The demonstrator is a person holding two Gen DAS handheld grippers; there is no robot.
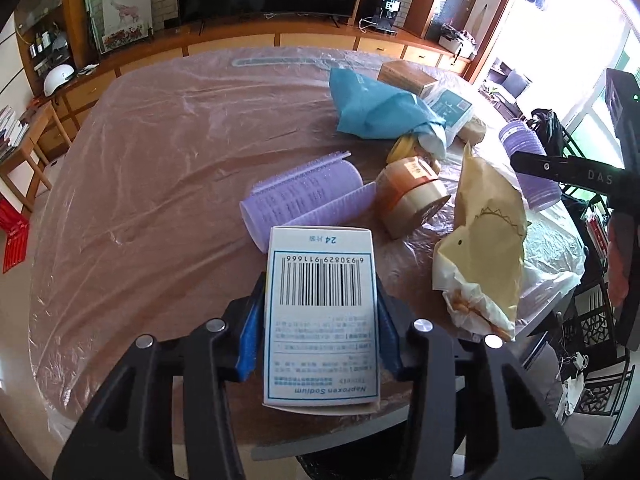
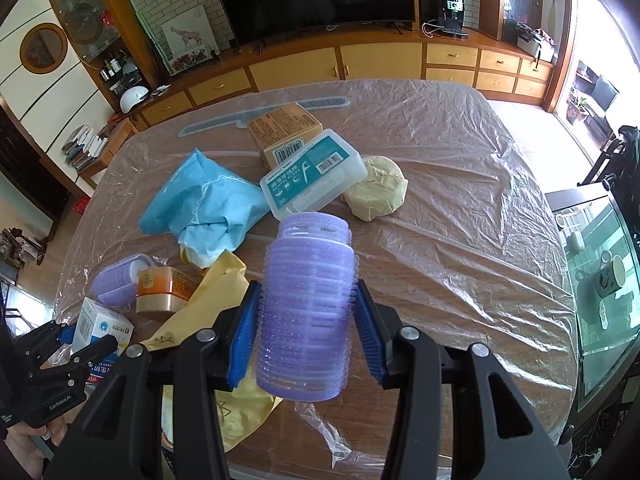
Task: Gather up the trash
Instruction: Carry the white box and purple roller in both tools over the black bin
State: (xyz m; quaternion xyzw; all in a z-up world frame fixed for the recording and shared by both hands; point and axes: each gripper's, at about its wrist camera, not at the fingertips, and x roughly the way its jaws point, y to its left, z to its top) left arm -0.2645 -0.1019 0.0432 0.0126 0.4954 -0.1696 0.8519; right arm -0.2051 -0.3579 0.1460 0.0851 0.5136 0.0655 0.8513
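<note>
In the left wrist view my left gripper (image 1: 320, 320) is shut on a white medicine box (image 1: 320, 280) with a barcode, its blue pads pressing both long sides. From the right wrist view this box (image 2: 100, 324) is low on the left. My right gripper (image 2: 306, 320) is shut on an upright purple hair roller (image 2: 310, 272), held above the table. A crumpled yellow paper wrapper (image 1: 488, 240) with food scraps and a crumpled blue paper bag (image 1: 376, 108) lie on the table.
The table (image 1: 160, 160) is covered in clear plastic film. On it lie a second purple roller (image 1: 304, 196), an orange jar (image 1: 412, 196), a floss-pick box (image 2: 312, 172), a brown carton (image 2: 284, 124) and a cream wrapped lump (image 2: 376, 188). A glass side table (image 2: 592, 280) stands right.
</note>
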